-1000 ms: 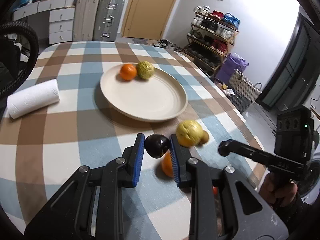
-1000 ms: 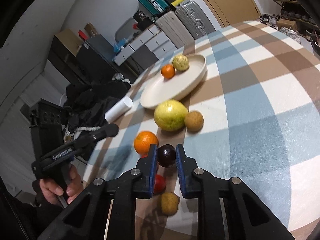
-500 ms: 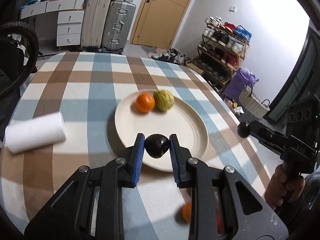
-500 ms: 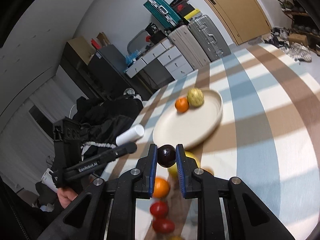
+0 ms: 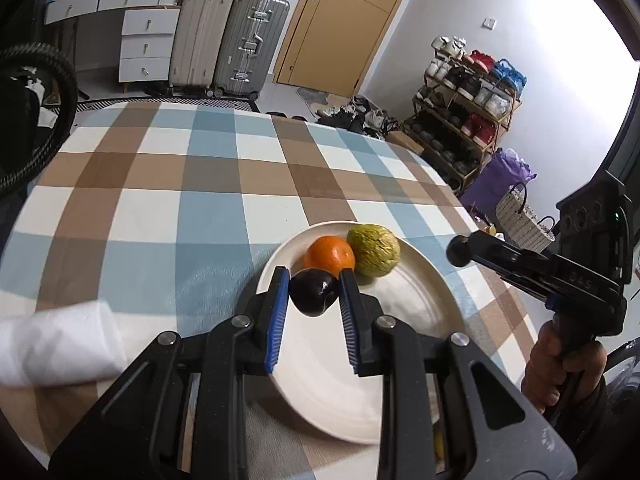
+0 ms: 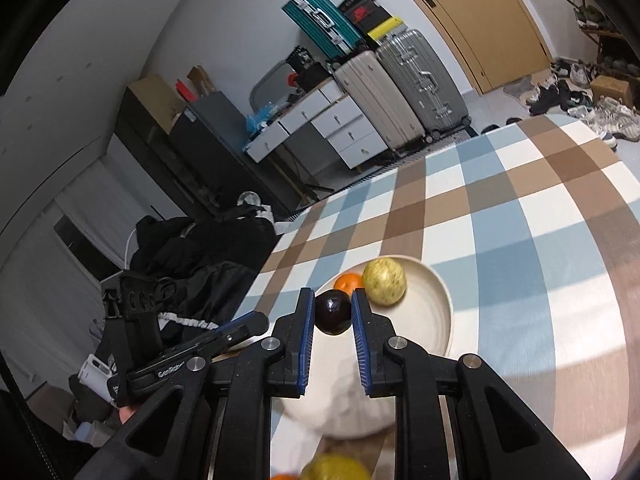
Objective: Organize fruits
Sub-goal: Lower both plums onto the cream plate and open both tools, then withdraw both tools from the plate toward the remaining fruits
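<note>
My left gripper point(image 5: 313, 290) is shut on a dark purple plum point(image 5: 313, 297) and holds it over the near-left part of the cream plate point(image 5: 416, 308). An orange point(image 5: 330, 255) and a green wrinkled fruit point(image 5: 374, 251) lie at the plate's far side. My right gripper point(image 6: 333, 311) is shut on a second dark plum point(image 6: 333, 312), above the same plate point(image 6: 434, 316), close to the orange point(image 6: 347, 282) and green fruit point(image 6: 385, 281). The right gripper also shows at the right in the left wrist view point(image 5: 520, 264).
A white paper roll point(image 5: 56, 344) lies blurred at the left on the checked tablecloth point(image 5: 200, 208). A yellow fruit point(image 6: 336, 468) lies below the plate near the front edge. Suitcases, drawers and a shoe rack stand beyond the table.
Both grippers have moved forward with their plums, from over the loose fruits to above the plate. The loose fruits have dropped out of the left wrist view.
</note>
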Available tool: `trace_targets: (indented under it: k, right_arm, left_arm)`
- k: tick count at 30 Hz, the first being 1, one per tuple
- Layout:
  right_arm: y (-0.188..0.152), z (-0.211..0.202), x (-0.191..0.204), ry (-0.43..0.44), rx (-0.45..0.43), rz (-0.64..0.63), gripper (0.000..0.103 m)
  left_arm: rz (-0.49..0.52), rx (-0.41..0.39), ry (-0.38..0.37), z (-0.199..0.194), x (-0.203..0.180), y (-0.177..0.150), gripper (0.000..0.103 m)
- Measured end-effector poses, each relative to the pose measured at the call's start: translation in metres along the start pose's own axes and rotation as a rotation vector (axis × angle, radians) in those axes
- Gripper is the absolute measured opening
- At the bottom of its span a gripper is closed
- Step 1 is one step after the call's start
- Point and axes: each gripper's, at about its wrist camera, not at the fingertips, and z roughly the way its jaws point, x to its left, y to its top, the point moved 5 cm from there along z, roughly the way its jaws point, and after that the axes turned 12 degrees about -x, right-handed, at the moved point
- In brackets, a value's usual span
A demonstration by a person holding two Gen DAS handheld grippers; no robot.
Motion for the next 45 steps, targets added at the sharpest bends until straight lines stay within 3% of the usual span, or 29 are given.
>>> trace_targets:
  k: [9, 26, 30, 35, 39, 45]
  right_arm:
    - [0.004, 0.056, -0.038, -0.066, 0.071, 0.016, 0.019]
    - [-0.010, 0.082, -0.051, -0.166, 0.094, -0.060, 0.020]
    - [-0.008, 0.080, -0.051, -0.174, 0.091, -0.055, 0.021]
    - [0.000, 0.063, -0.046, -0.172, 0.051, -0.043, 0.038]
    - [0.008, 0.041, -0.033, -0.177, 0.011, -0.070, 0.044]
    - [0.013, 0.006, -0.009, -0.172, -0.037, -0.095, 0.057]
  left_arm:
    - [0.005, 0.037, 0.000, 0.037, 0.005, -0.005, 0.022]
    - [0.012, 0.042, 0.007, 0.053, 0.005, -0.010, 0.024]
    - [0.012, 0.022, 0.020, 0.043, 0.002, -0.007, 0.034]
    - [0.014, -0.013, 0.032, 0.018, -0.005, -0.001, 0.041]
    - [0.027, -0.043, 0.038, -0.007, -0.014, 0.003, 0.055]
    - [0.061, -0.080, 0.042, -0.048, -0.037, 0.004, 0.061]
